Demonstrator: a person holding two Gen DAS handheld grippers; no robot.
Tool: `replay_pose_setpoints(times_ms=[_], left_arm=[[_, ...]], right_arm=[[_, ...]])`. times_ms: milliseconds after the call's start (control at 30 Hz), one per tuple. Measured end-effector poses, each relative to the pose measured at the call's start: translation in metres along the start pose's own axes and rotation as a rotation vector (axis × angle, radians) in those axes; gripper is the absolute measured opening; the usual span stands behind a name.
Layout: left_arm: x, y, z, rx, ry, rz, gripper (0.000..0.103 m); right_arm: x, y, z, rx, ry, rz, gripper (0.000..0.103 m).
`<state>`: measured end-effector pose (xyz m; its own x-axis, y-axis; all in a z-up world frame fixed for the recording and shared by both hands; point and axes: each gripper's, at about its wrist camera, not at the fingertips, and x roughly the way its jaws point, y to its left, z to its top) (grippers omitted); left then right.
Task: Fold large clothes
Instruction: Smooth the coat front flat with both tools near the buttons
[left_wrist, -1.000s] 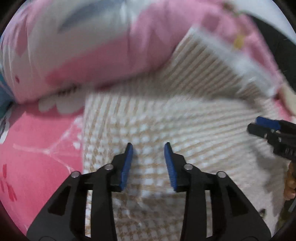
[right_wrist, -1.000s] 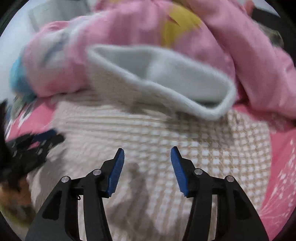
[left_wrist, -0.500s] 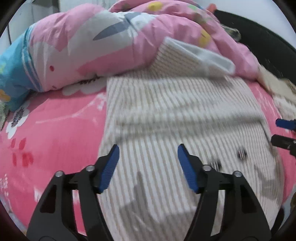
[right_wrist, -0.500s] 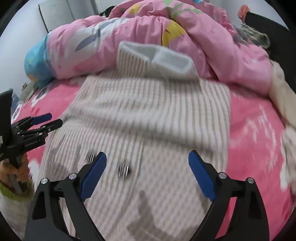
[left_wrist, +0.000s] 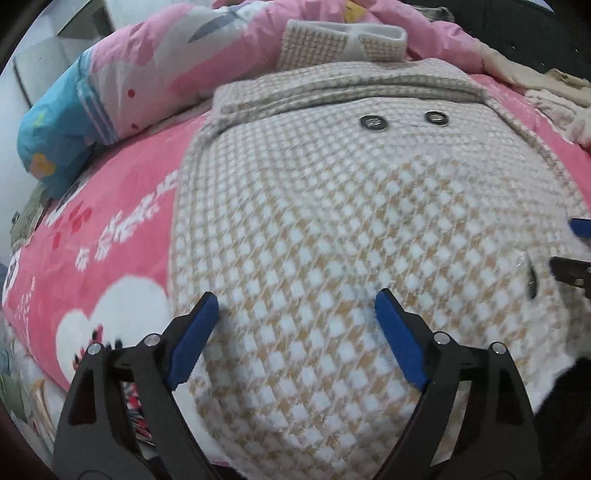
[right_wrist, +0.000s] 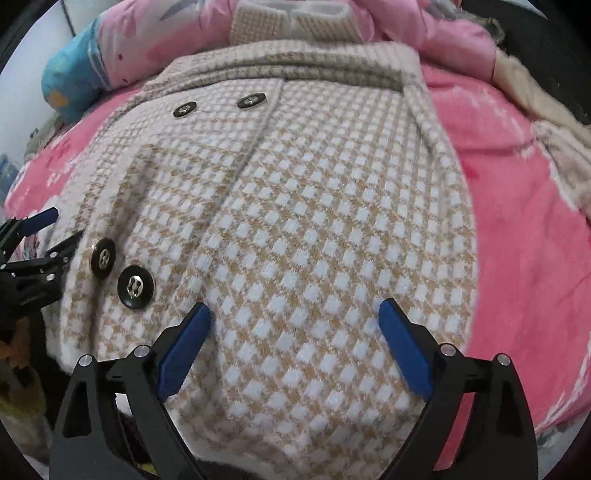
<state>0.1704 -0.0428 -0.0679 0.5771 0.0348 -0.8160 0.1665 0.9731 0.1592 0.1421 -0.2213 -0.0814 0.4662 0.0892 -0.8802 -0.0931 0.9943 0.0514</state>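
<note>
Checked coat (left_wrist: 332, 229) — flat on the pink bedsheet (left_wrist: 122, 206), sides folded in. Your left gripper (left_wrist: 295, 332) is opening, the right gripper (right_wrist: 291, 339) spread wide — both empty. Lengthwise fold likely remains.

A fuzzy, woven houndstooth coat (right_wrist: 295, 229) with glossy metal-centred buttons (right_wrist: 135, 286) is seen spread over a soft, matt pink fleece bedsheet (right_wrist: 517, 206).
</note>
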Motion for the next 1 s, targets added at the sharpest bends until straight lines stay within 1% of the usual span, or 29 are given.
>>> replay_pose_setpoints(times_ms=[100,167,233,300,367,433,567,733,900,1000], left_arm=[[0.001,0.012,-0.001,-0.069,0.020,-0.033,0.088],[0.004,0.015,-0.001,-0.085,0.022,-0.045,0.090],[0.006,0.019,-0.003,-0.103,0.016,-0.052,0.092],[0.006,0.021,-0.007,-0.113,0.007,-0.055,0.094],[0.006,0.022,-0.009,-0.114,0.002,-0.053,0.095],[0.004,0.022,-0.010,-0.112,-0.001,-0.047,0.095],[0.001,0.020,-0.011,-0.105,0.008,-0.034,0.095],[0.003,0.023,-0.008,-0.129,0.031,-0.066,0.095],[0.003,0.024,-0.009,-0.126,0.026,-0.068,0.095],[0.005,0.028,-0.007,-0.131,0.036,-0.076,0.095]], right_arm=[[-0.027,0.003,-0.001,-0.004,-0.086,0.022,0.090],[-0.029,0.002,-0.003,0.004,-0.096,0.012,0.093],[-0.013,-0.001,-0.008,0.020,-0.057,0.009,0.094],[0.008,-0.003,-0.014,0.013,0.013,-0.015,0.095],[0.009,0.004,-0.019,-0.026,-0.029,-0.053,0.097],[0.008,0.007,-0.018,-0.023,-0.025,-0.072,0.097],[0.008,0.004,-0.016,0.014,-0.019,-0.056,0.097],[0.010,0.001,-0.011,0.030,-0.015,-0.057,0.097],[0.012,0.000,-0.010,0.031,-0.030,-0.043,0.097],[0.011,0.003,-0.014,0.021,-0.041,-0.043,0.097]])
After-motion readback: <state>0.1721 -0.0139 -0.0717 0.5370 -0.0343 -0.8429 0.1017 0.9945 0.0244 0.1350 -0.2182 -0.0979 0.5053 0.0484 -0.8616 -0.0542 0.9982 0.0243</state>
